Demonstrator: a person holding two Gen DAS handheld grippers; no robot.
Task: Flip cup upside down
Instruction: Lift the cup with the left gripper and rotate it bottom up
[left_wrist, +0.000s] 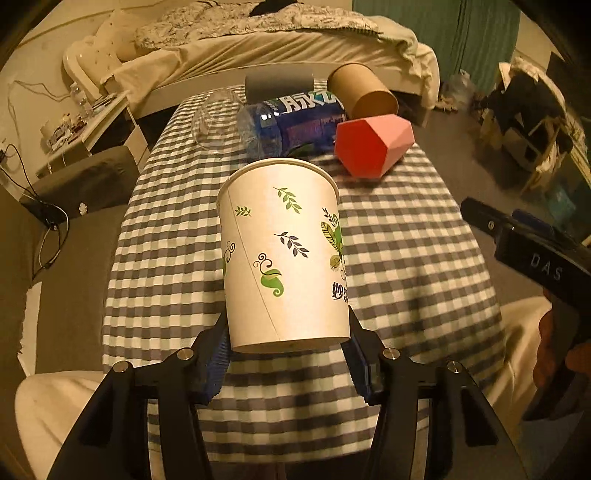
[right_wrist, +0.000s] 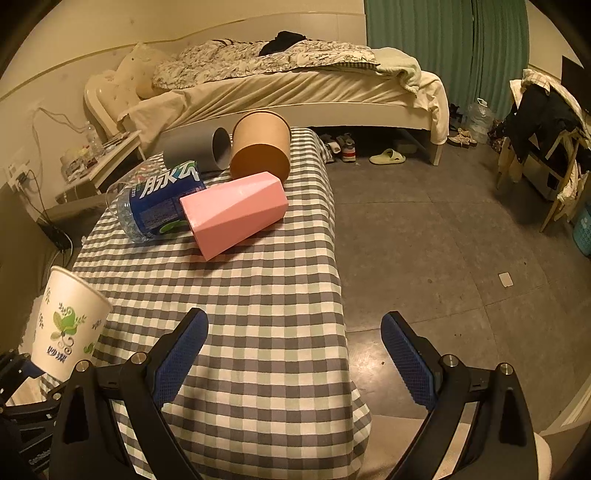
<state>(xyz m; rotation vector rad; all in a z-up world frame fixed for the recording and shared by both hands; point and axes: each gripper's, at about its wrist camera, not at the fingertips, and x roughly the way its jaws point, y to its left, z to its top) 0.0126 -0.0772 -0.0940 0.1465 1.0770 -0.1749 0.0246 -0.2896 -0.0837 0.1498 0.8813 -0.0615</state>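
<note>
In the left wrist view, the left gripper (left_wrist: 290, 347) pinches the white paper cup (left_wrist: 284, 251) near its base, one blue pad on each side of the wall. The cup is lifted above the checkered tablecloth (left_wrist: 406, 240), with the rim pointing away from the camera and a little upward. Behind it lie a clear glass (left_wrist: 214, 122), a blue-labelled bottle (left_wrist: 295, 125), a brown paper cup (left_wrist: 360, 92), a grey tube (left_wrist: 279, 83) and a pink faceted cup (left_wrist: 373, 144), all on their sides. The right gripper (left_wrist: 476, 216) shows at the right edge, apart from the cup.

In the right wrist view, the right gripper (right_wrist: 293, 354) is spread wide and holds nothing; it hangs over the near edge of the tablecloth (right_wrist: 258, 332). The white paper cup (right_wrist: 68, 325) appears at the far left, tilted, mouth up and toward the table, with the left gripper (right_wrist: 22, 373) below it, mostly hidden. The pink faceted cup (right_wrist: 236, 214), the blue-labelled bottle (right_wrist: 159, 199), the brown paper cup (right_wrist: 260, 144) and the grey tube (right_wrist: 195, 147) lie further back.

I judge the step in hand is turning the cup over. To do it well, the wrist should roll until the rim faces straight down, with a light squeeze only, because thin paper dents easily. The cup should then come down on the free cloth in front, well apart from the lying objects, with the whole rim flat before the pads let go.
</note>
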